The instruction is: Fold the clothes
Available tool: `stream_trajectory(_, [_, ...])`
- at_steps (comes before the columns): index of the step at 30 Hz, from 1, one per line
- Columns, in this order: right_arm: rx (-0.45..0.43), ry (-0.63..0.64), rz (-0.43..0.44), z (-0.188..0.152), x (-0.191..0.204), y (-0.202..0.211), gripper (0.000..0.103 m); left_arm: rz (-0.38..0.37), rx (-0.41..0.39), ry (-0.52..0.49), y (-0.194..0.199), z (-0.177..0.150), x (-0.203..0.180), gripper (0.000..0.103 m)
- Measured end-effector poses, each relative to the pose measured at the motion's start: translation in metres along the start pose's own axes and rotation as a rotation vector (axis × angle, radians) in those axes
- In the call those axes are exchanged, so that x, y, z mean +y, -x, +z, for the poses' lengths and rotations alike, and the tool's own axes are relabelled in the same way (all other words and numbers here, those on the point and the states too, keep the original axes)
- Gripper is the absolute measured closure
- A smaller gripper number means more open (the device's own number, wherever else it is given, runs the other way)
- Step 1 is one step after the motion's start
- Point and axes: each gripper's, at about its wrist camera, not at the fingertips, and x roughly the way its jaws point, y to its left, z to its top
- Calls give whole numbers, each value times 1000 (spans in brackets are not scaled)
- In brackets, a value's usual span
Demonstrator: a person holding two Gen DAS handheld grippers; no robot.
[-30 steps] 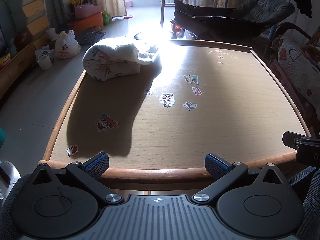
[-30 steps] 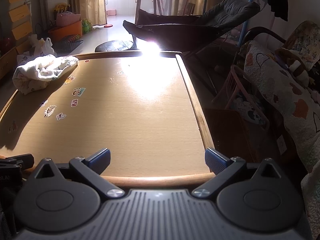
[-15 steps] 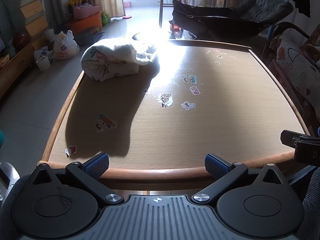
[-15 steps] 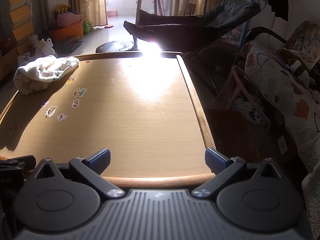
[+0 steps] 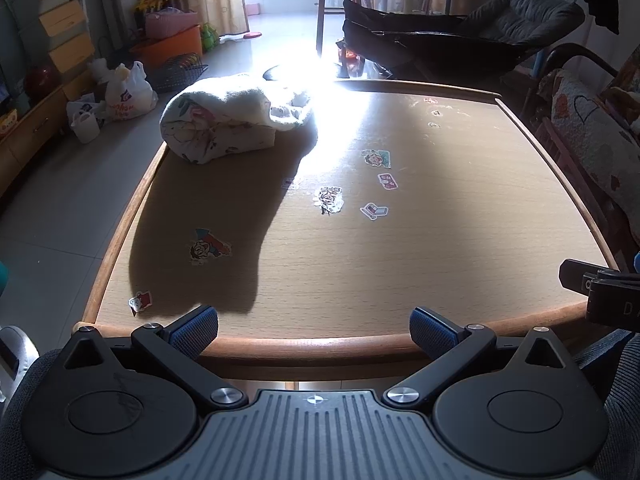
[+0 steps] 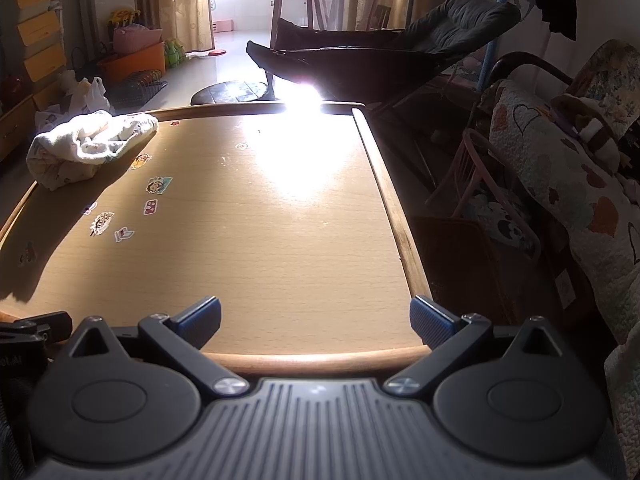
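Note:
A white garment with a floral print point(image 5: 224, 118) lies bundled at the far left corner of the wooden table point(image 5: 400, 264); it also shows in the right wrist view point(image 6: 84, 148). My left gripper point(image 5: 314, 330) is open and empty, held at the table's near edge. My right gripper point(image 6: 315, 318) is open and empty too, at the near edge further right. Part of the right gripper point(image 5: 600, 288) shows at the right of the left wrist view, and part of the left gripper point(image 6: 32, 330) at the left of the right wrist view.
Several stickers point(image 5: 330, 198) dot the tabletop. Strong sun glare point(image 6: 304, 140) covers the far middle. A dark recliner point(image 6: 384, 56) stands beyond the table. A quilted sofa point(image 6: 568, 184) runs along the right. Bags and boxes point(image 5: 124, 96) sit on the floor at left.
Both views have shifted very slightly; the bundle and table look a touch nearer. Both grippers stay open and empty.

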Motion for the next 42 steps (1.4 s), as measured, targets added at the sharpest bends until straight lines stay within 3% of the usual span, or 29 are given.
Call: stream_trajectory(42, [-10, -58, 13, 5, -14, 0, 2, -14, 24, -3, -8, -1, -3, 0])
